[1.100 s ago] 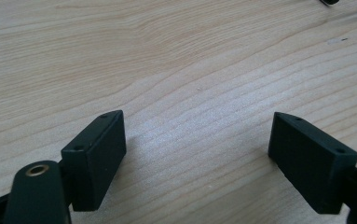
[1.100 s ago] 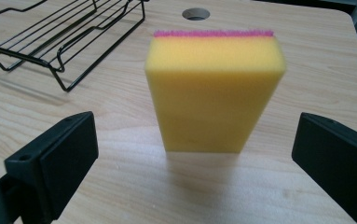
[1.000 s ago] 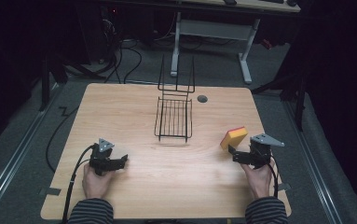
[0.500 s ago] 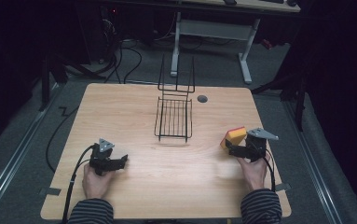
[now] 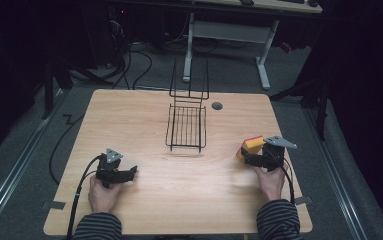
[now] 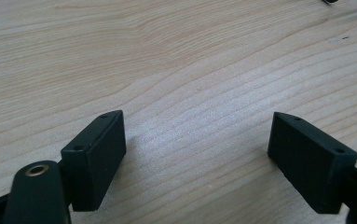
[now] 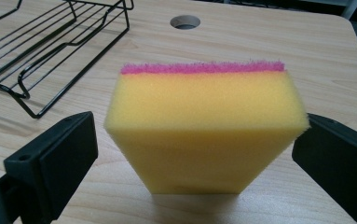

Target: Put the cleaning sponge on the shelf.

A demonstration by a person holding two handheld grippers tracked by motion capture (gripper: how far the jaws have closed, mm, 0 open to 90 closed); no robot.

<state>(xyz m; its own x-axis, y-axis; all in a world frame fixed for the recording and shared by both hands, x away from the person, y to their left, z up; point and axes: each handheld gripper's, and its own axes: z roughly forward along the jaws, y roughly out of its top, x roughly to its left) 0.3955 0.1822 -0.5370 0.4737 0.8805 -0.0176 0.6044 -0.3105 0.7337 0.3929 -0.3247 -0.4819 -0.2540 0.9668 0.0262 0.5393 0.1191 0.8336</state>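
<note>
Standing on edge on the worktop [image 5: 179, 200]: yellow sponge [image 7: 204, 135] showing a pink scouring layer, sitting between wide right tongs [image 7: 195, 158]. Resting wide over bare wood: left tongs [image 6: 209, 154].

High view sat above the person's side, faced forward and down over the whole table [image 5: 179, 200], left gripper view looked close along its jaws at bare wood, right gripper view faced sponge [image 7: 204, 135] close up, rack [image 7: 50, 51] beyond, both shared with high view.

yellow sponge [image 7: 204, 135], pink-topped, standing on table [image 7: 306, 51]
</note>
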